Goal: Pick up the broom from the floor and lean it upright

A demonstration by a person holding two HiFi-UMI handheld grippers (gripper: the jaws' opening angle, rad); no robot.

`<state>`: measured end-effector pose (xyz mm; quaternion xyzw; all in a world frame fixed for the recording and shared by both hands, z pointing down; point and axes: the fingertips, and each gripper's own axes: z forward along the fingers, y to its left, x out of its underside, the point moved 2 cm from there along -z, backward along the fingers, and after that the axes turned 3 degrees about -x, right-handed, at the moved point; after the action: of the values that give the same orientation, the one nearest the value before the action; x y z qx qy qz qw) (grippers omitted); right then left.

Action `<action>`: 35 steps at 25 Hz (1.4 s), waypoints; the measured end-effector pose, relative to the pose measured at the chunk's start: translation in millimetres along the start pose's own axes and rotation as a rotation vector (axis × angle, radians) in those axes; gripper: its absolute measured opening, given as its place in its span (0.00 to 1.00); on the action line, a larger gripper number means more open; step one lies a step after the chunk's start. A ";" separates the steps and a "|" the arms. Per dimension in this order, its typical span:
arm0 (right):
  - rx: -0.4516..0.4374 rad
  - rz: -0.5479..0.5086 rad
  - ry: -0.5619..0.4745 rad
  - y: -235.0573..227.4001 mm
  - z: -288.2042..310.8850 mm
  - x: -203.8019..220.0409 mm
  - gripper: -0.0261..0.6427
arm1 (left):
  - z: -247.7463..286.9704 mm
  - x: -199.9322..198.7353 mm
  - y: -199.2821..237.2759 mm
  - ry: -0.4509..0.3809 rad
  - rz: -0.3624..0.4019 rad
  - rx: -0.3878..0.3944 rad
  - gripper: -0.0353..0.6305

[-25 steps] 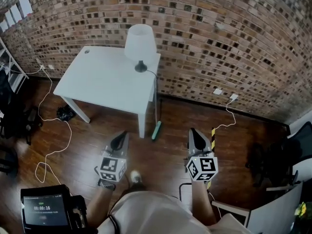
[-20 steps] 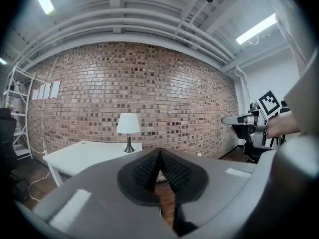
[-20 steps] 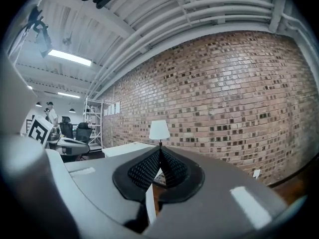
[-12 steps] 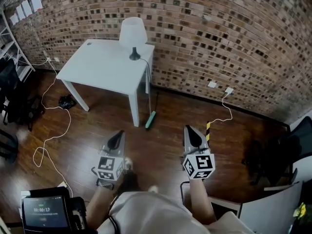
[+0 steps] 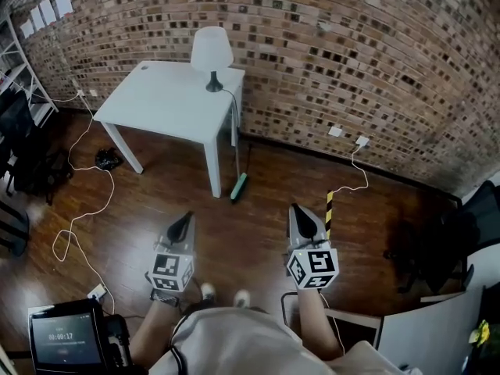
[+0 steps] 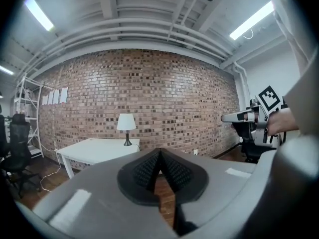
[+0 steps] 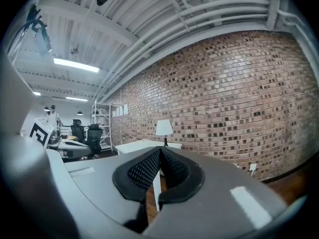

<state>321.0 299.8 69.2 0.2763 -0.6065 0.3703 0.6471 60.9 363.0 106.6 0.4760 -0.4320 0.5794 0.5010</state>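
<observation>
The broom (image 5: 239, 185) has a green head on the wooden floor beside the white table's front leg. Its thin dark handle runs up toward the brick wall; whether it lies flat or leans I cannot tell. My left gripper (image 5: 184, 225) and my right gripper (image 5: 300, 215) hang side by side over bare floor, well short of the broom. Both are shut and hold nothing. The pads meet in the left gripper view (image 6: 159, 154) and in the right gripper view (image 7: 160, 150). The jaws hide the broom in both gripper views.
A white table (image 5: 148, 112) with a white lamp (image 5: 212, 51) stands against the brick wall. White cables (image 5: 82, 209) trail over the floor at left. A yellow-and-black striped bar (image 5: 328, 212) lies by my right gripper. Dark chairs (image 5: 433, 248) stand at right, a shelf (image 5: 16, 76) at left.
The view has drawn back from the wall: table, lamp and broom look smaller and farther away. Both grippers stayed shut and came back with the person.
</observation>
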 end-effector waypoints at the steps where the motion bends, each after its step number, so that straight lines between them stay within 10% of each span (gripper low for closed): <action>1: 0.000 0.002 0.003 2.1 -1.4 0.4 0.06 | -1.9 -0.3 2.0 -0.001 0.000 -0.002 0.05; 35: 0.043 -0.031 0.023 42.6 23.4 -5.0 0.06 | 4.7 -4.6 31.7 -0.015 0.028 0.070 0.05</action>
<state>272.8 304.6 63.0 0.2951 -0.5864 0.3766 0.6537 30.2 353.7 102.2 0.4916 -0.4220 0.5973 0.4727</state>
